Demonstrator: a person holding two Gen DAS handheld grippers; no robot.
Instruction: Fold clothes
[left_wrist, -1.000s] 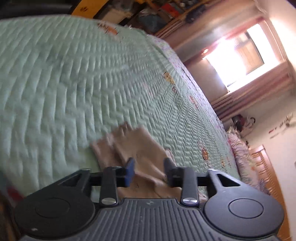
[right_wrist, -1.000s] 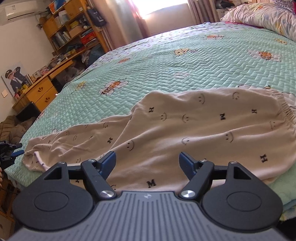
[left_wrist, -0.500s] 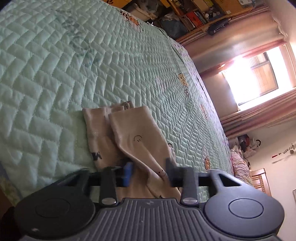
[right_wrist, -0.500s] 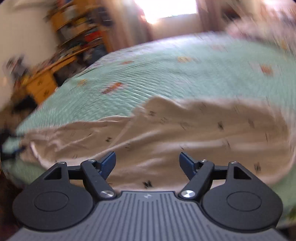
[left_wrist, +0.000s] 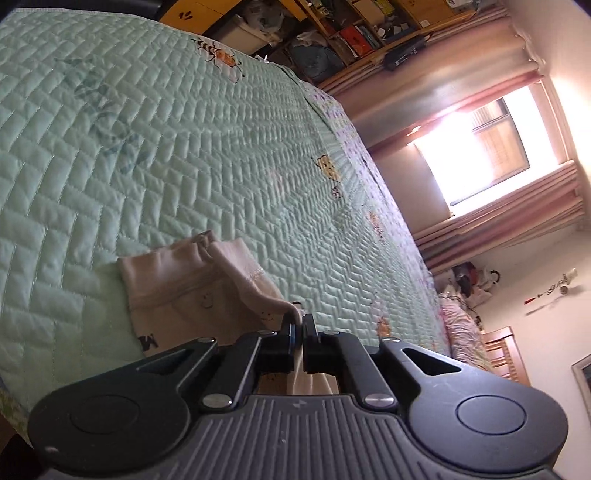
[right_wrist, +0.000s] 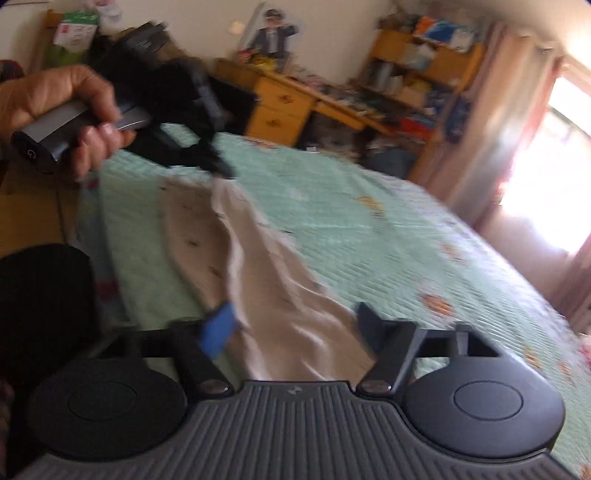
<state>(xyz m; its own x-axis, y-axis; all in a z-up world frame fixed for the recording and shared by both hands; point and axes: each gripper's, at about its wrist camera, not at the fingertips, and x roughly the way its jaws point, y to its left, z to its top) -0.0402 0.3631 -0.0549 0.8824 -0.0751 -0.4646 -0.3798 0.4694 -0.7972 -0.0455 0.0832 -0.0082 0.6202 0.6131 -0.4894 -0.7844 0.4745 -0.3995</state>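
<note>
Beige trousers (right_wrist: 258, 266) printed with smileys and letters lie stretched across the green quilted bed (right_wrist: 369, 221). In the left wrist view their two cuffs (left_wrist: 177, 280) lie side by side near the bed edge. My left gripper (left_wrist: 297, 325) is shut on the edge of one trouser leg and lifts that fabric a little. It also shows in the right wrist view (right_wrist: 221, 170), held by a hand, pinching the leg end. My right gripper (right_wrist: 291, 325) is open and empty, hovering over the middle of the trousers. That view is blurred.
A yellow desk with drawers (right_wrist: 284, 107) and cluttered shelves (right_wrist: 417, 74) stand beyond the bed. A bright window with curtains (left_wrist: 480, 147) is on the far side. A dark round object (right_wrist: 40, 295) is at the near left by the bed edge.
My left gripper has closed on the trouser leg near the cuffs. My right gripper has swung left, from facing the trouser seat to looking along the legs, and stays open.
</note>
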